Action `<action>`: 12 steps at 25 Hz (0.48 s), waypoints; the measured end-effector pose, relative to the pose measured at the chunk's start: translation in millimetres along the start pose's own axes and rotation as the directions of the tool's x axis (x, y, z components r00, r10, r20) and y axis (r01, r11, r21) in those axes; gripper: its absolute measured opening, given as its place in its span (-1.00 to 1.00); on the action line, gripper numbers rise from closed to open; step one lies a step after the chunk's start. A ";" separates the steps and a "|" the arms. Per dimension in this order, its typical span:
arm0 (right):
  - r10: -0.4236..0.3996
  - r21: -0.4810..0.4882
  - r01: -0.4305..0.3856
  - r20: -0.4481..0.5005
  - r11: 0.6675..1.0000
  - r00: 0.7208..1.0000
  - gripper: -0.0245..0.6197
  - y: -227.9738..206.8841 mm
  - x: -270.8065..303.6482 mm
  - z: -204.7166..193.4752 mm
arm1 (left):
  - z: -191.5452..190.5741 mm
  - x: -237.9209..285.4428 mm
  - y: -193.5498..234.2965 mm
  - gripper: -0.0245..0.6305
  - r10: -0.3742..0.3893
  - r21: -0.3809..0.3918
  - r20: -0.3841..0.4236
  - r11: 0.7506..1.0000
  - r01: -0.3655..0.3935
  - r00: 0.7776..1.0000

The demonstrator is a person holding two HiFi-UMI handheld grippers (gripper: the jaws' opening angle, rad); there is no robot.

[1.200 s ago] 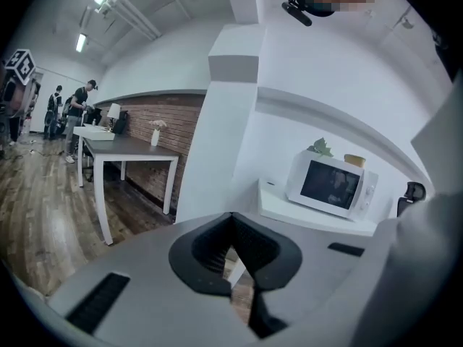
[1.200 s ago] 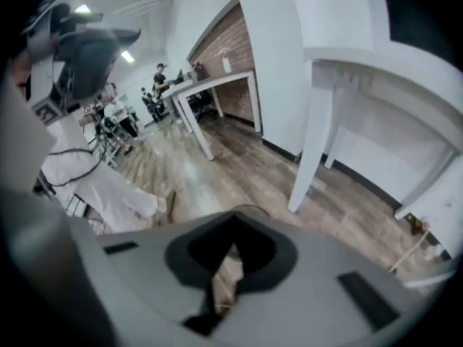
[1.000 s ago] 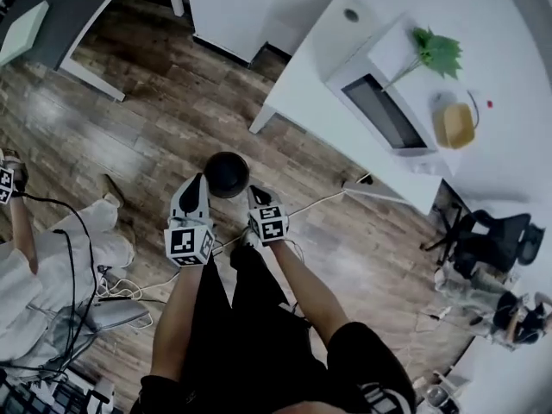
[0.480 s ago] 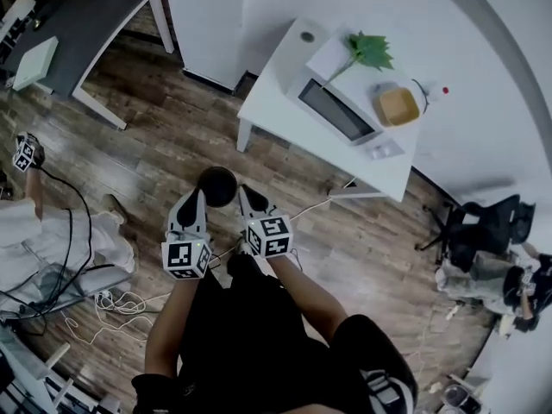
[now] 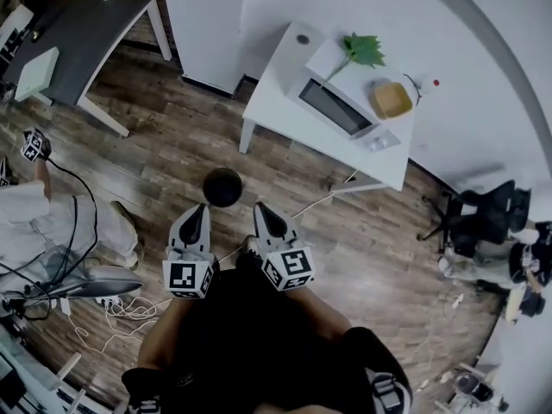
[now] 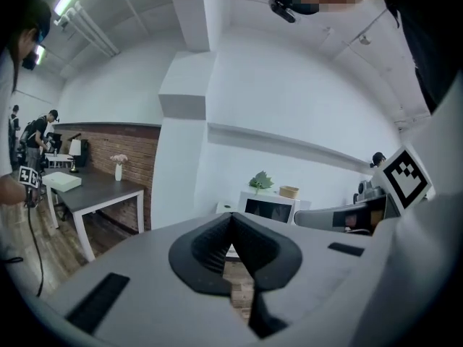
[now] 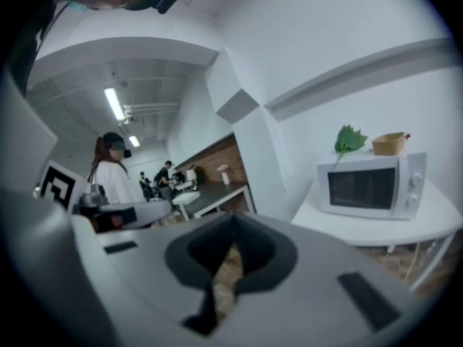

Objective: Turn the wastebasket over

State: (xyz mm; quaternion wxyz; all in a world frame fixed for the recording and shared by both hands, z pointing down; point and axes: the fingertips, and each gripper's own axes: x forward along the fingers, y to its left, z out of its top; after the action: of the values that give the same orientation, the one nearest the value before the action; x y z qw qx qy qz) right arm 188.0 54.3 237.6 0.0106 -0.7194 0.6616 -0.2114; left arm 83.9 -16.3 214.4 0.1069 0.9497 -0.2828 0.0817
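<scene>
I am holding both tongs side by side above the wooden floor (image 5: pixel 172 153). My left tongs (image 5: pixel 197 210) are closed tip to tip on nothing, and my right tongs (image 5: pixel 260 209) are closed and empty too. The black wastebasket (image 5: pixel 222 187) is sitting on the floor just ahead of the tips, between the two and touching neither. Bare floor is lying open all round it. Ahead to the right, the white counter (image 5: pixel 269 110) is standing well clear with a microwave (image 5: pixel 332 106) on it, and a cable (image 5: pixel 319 201) is trailing beside my right tongs.

You've got two grippers (image 5: pixel 197 210) (image 5: pixel 260 207), one wastebasket (image 5: pixel 222 186), two tables (image 5: pixel 269 110) (image 5: pixel 90 26), one microwave (image 5: pixel 332 106), one plant (image 5: pixel 362 50) and one bowl (image 5: pixel 391 99).
</scene>
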 end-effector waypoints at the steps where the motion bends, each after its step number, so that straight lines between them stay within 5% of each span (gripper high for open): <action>1: -0.002 -0.002 0.002 0.003 1.000 1.000 -0.82 3.2 -2.5 0.5 | 2.0 -3.1 -1.4 -0.82 -0.012 0.010 0.005 1.000 0.012 1.000; 12: 0.001 0.000 -0.001 0.000 1.000 1.000 -0.82 19.5 -9.6 -9.2 | 1.8 -7.4 -9.9 -0.82 -0.086 0.043 0.034 0.995 0.084 0.996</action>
State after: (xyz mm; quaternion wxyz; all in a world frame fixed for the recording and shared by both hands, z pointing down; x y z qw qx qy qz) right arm 166.3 63.4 237.4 0.0106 -0.7192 0.6618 -0.2114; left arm 83.5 -4.8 209.5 0.0854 0.9642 -0.2422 0.0662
